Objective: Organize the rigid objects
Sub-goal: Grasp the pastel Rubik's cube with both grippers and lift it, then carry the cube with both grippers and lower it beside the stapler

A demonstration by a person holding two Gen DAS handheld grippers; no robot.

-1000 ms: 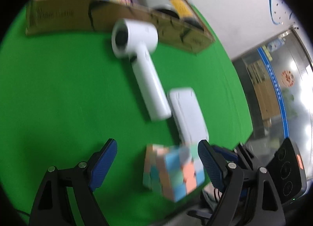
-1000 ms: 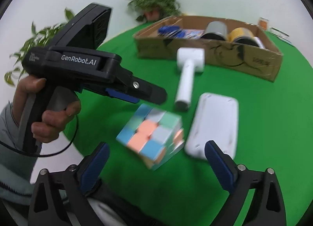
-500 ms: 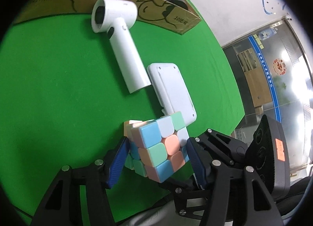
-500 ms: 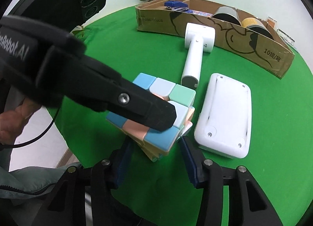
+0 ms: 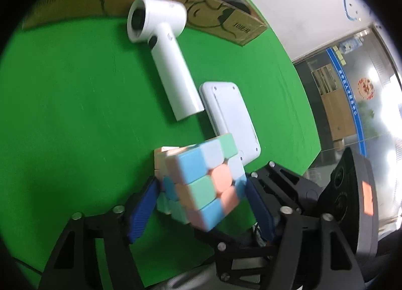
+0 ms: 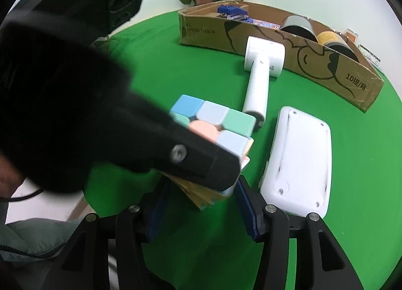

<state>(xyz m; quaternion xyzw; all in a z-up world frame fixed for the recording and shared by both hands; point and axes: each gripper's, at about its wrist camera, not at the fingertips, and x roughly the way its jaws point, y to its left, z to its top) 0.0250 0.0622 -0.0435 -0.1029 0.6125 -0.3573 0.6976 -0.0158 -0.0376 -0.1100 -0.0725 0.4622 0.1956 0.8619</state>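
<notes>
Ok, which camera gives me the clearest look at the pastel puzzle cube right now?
Left wrist view: the pastel puzzle cube shows two full faces, unobstructed, between the left tongs. In the right wrist view the cube is half hidden behind the black left gripper body, though the right tongs flank it.

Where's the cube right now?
The cube sits low in both wrist views, clamped between the left gripper and right gripper, near the white case and the dryer handle's end.

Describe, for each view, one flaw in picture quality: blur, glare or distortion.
Left wrist view: motion blur softens the puzzle cube; window glare washes out the right edge. Right wrist view: the left gripper's body looms dark and unfocused; fisheye bends the cardboard box.
</notes>
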